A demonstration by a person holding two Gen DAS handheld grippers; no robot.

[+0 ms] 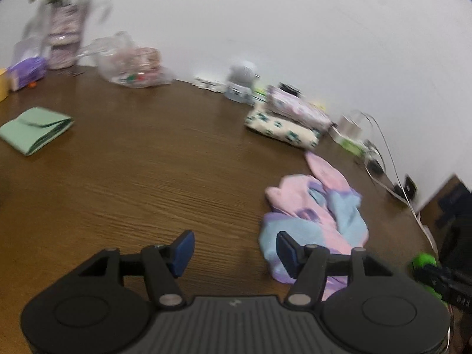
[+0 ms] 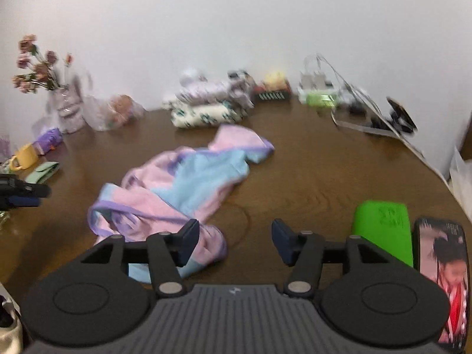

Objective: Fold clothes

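Observation:
A crumpled pink, blue and purple garment lies on the brown wooden table. In the left wrist view my left gripper is open over bare wood, and its right finger stands in front of the garment's near edge. The right wrist view shows the same garment spread to the left of centre. My right gripper is open, with its left finger over the garment's near hem and only table between the pads. A stack of folded patterned clothes sits by the wall.
A folded green cloth lies far left. A flower vase, a clear plastic bag, small boxes and cables line the wall. A green case and a lit phone lie at the right. A yellow mug stands left.

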